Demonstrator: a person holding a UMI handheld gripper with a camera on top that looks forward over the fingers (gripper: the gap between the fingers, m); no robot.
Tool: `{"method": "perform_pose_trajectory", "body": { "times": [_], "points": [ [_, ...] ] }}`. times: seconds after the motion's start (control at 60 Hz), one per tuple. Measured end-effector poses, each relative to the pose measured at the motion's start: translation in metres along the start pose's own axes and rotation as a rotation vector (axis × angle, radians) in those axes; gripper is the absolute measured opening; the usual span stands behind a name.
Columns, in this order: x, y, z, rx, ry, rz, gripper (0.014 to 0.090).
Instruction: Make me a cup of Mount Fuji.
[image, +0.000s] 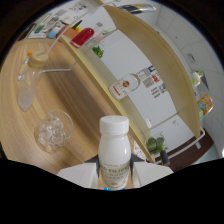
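A white milk bottle (114, 150) with a white cap stands upright between the jaws (115, 176), whose pale pads sit against its lower sides on both flanks, so they appear clamped on it about a bottle's width apart. The whole view is tilted, the wooden tabletop (75, 100) slanting away, which says the tool is held rolled to one side. The bottle's base and the jaw tips are cut off by the dark lower edge (only part of a printed label shows). Just beyond, on the tabletop, sits a clear glass of ice (52, 131). Farther off are a stemmed clear glass (25, 97) and a lidded glass jar (36, 64); their contents are hard to make out. A pale wooden shelf (145, 55) carries a red item (83, 36) and another bottle (125, 85).
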Motion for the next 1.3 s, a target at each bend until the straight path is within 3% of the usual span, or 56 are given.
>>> {"method": "perform_pose_trajectory", "body": {
  "times": [0.417, 0.667, 0.817, 1.05, 1.167, 1.3],
  "points": [
    [-0.001, -0.033, 0.009, 0.052, 0.103, -0.868, 0.0475],
    [-0.008, -0.034, 0.009, 0.064, 0.093, -1.025, 0.0472],
    [0.001, -0.044, -0.001, 0.107, 0.093, -0.86, 0.0475],
    [0.034, -0.079, -0.034, 0.248, 0.018, -0.163, 0.048],
    [0.049, -0.092, -0.045, 0.332, -0.053, 0.264, 0.0479],
    [0.04, -0.075, -0.03, 0.32, -0.152, 0.645, 0.0477]
  ]
}}
